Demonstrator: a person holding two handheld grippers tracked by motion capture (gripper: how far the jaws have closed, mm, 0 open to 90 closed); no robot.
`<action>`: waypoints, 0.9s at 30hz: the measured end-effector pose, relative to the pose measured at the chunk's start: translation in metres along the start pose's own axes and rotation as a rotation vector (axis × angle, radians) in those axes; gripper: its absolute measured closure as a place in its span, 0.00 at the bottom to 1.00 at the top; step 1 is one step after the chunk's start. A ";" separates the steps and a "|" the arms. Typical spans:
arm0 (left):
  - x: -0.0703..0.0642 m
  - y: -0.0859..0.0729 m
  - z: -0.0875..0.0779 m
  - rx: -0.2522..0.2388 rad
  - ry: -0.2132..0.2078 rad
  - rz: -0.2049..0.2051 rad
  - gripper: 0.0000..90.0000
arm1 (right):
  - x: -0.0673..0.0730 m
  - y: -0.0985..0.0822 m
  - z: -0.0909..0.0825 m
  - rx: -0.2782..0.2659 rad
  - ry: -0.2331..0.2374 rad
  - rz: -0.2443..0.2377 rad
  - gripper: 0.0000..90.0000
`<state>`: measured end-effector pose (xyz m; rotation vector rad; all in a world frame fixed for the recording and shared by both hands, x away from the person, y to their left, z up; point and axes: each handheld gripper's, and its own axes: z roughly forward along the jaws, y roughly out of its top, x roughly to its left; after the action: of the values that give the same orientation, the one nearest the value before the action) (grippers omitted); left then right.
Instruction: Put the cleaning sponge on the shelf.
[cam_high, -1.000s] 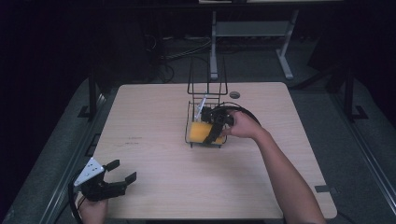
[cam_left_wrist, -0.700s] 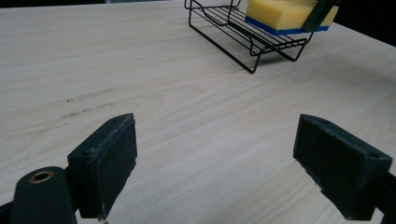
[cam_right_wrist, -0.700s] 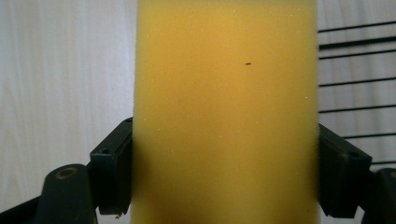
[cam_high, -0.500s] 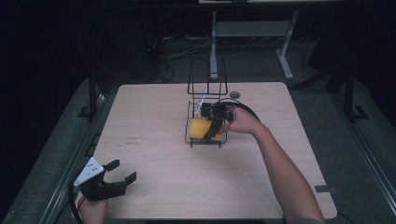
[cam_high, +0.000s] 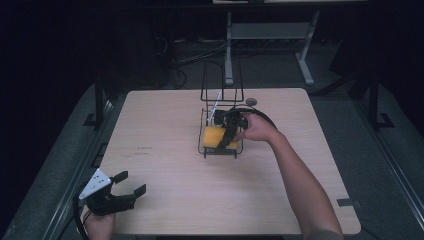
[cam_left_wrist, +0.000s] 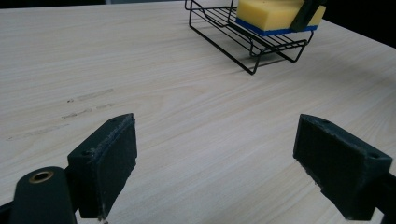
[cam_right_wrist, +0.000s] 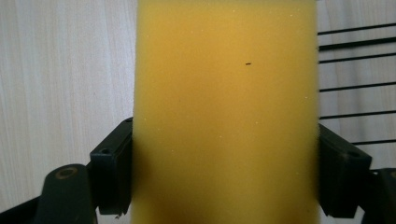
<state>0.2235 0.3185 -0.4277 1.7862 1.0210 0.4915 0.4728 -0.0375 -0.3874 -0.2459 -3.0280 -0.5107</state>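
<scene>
right tool (cam_high: 227, 137) reaches into the black wire rack (cam_high: 220, 150) at the middle of the wooden surface (cam_high: 165, 125), its jaws pressed against both sides of the yellow sponge (cam_right_wrist: 226, 107), which lies in the rack. left tool (cam_high: 127, 192) hovers at the near left corner, jaws spread wide, nothing between them.
</scene>
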 end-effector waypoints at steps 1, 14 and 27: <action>0.000 0.000 0.000 -0.001 0.000 0.002 0.14 | 0.000 0.001 0.000 0.003 -0.002 -0.002 0.24; -0.001 0.000 0.000 0.001 -0.005 0.004 0.14 | -0.006 0.003 0.000 -0.002 -0.001 0.018 0.24; 0.000 0.000 -0.001 -0.006 -0.007 -0.003 0.14 | -0.014 0.000 0.009 0.003 0.001 0.040 0.24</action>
<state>0.2231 0.3190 -0.4272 1.7801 1.0163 0.4860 0.4867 -0.0368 -0.3970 -0.3054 -3.0163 -0.5032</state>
